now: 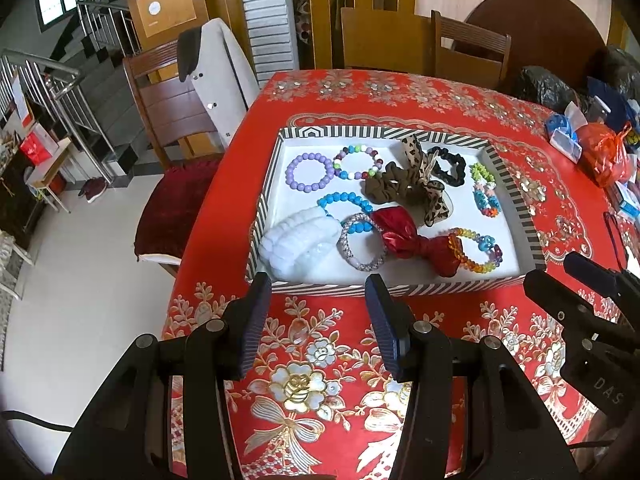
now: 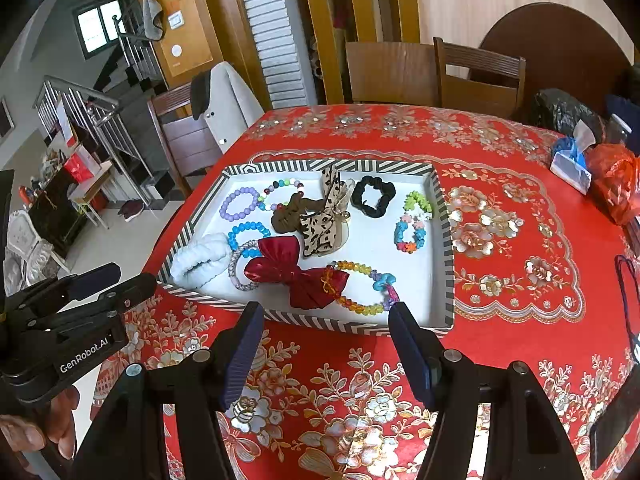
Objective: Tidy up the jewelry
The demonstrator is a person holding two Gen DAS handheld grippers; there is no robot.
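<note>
A striped-rim white tray [image 1: 392,289] [image 2: 447,240] sits on the red floral tablecloth. It holds a purple bead bracelet [image 1: 309,172] [image 2: 240,202], a blue bead bracelet [image 1: 345,200], a red bow [image 1: 416,242] [image 2: 298,274], a rainbow bead bracelet [image 1: 478,250] [image 2: 362,286], brown and leopard scrunchies [image 1: 404,186], a black scrunchie [image 1: 450,166] [image 2: 374,196] and a white fluffy band [image 1: 298,238] [image 2: 198,260]. My left gripper [image 1: 318,292] is open and empty just before the tray's near rim. My right gripper [image 2: 326,316] is open and empty at the near rim.
Bags and small packets [image 1: 600,148] [image 2: 612,184] lie at the table's right side. A dark phone [image 2: 616,420] lies at the right edge. Wooden chairs [image 1: 172,108] stand left and behind the table. The table's left edge drops to a tiled floor.
</note>
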